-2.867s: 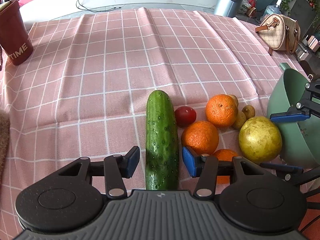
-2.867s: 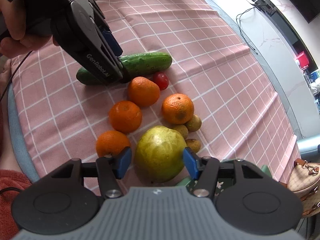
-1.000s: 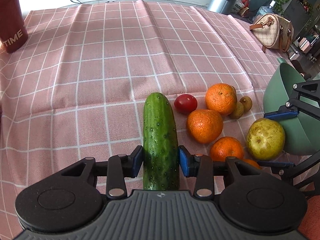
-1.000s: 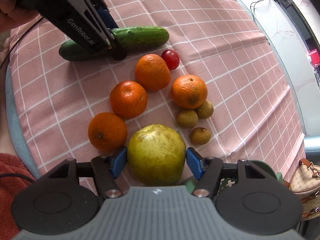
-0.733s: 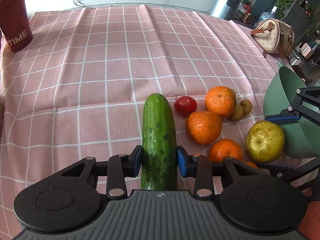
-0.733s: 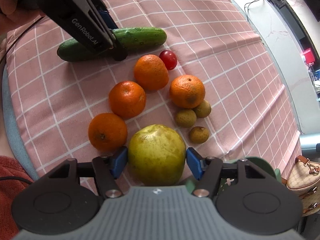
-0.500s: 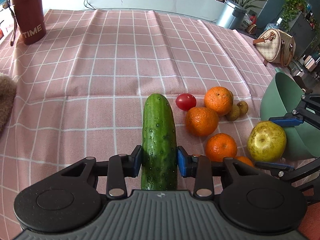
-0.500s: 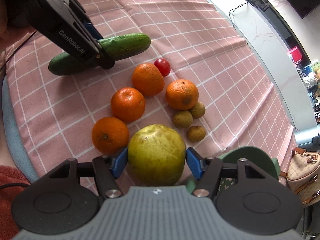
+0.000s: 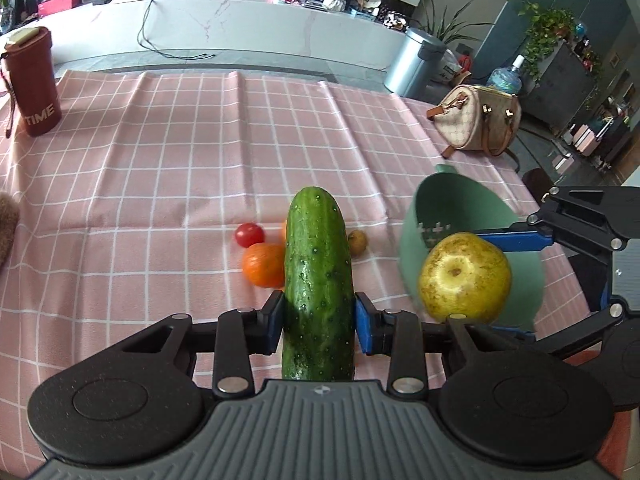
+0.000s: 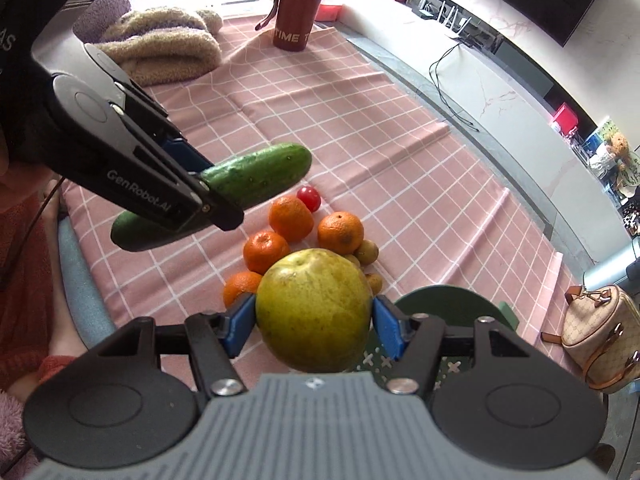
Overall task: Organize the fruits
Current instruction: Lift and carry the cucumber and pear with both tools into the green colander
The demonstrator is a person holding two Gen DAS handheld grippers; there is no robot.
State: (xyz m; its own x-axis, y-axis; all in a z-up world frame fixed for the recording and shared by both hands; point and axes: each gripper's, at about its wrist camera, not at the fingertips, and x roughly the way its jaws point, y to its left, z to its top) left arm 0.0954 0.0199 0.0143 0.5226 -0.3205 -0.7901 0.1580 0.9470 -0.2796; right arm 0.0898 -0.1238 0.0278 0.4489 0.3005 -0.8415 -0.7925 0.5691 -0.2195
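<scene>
Green cucumber [image 9: 318, 276] is pinched in the left gripper [image 9: 319, 322], pear [image 10: 313, 309] in the right gripper [image 10: 313, 326], both above a pink checked tablecloth [image 9: 192, 160]. Beyond: white counter [image 9: 224, 28], steel bin [image 9: 416, 62].

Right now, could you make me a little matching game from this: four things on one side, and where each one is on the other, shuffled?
Things:
1. cucumber
2. big yellow-green fruit
3. cherry tomato
4. handbag

Places:
A. lying on the pink checked cloth beside the oranges
B. clamped in the left gripper
C. far edge of the table
D. clamped in the right gripper, by the green bowl

Pairs: 1-B, 2-D, 3-A, 4-C
</scene>
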